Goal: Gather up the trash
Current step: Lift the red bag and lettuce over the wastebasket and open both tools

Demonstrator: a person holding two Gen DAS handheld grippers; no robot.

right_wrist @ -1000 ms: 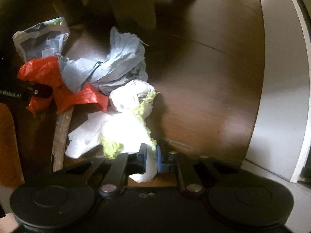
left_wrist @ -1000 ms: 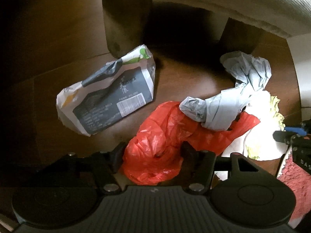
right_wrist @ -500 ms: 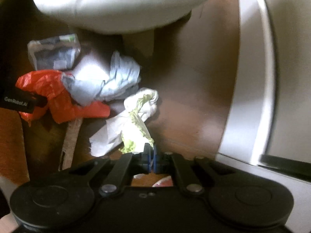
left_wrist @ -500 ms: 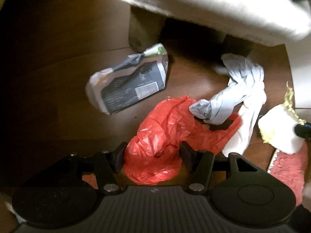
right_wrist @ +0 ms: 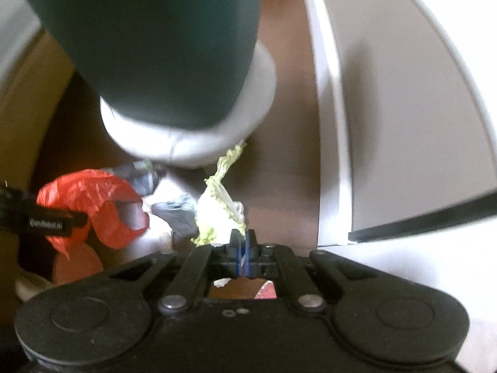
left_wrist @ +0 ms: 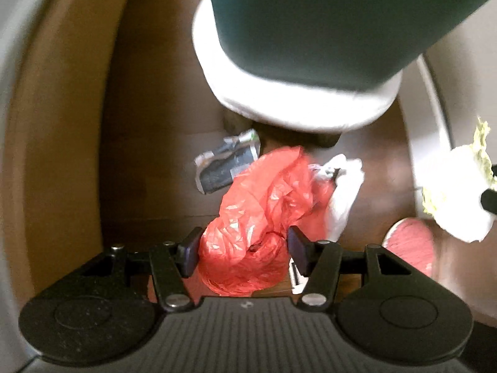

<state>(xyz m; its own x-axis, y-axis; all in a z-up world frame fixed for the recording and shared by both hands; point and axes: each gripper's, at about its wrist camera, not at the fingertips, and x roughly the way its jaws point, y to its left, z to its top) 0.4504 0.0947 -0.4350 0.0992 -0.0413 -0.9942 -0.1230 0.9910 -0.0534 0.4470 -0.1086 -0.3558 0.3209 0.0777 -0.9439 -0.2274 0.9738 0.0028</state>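
My left gripper [left_wrist: 242,250] is shut on a crumpled red plastic bag [left_wrist: 267,205] and holds it well above the wooden floor; the bag also shows in the right wrist view [right_wrist: 93,205]. My right gripper [right_wrist: 243,242] is shut on a white and yellow-green wrapper [right_wrist: 217,214], which hangs at the right edge of the left wrist view [left_wrist: 456,192]. On the floor below lie a grey snack packet [left_wrist: 226,164] and crumpled white and grey paper [left_wrist: 341,186].
A stool with a white cushion [left_wrist: 295,105] and a dark green top [left_wrist: 326,15] stands just behind the trash. A white cabinet [right_wrist: 403,108] is at the right. A pink slipper [left_wrist: 410,245] is on the floor at lower right.
Both grippers have risen far from the floor with their loads. The red bag and the white and green wrapper are lifted; the packet and the paper stay on the floor, now smaller in view.
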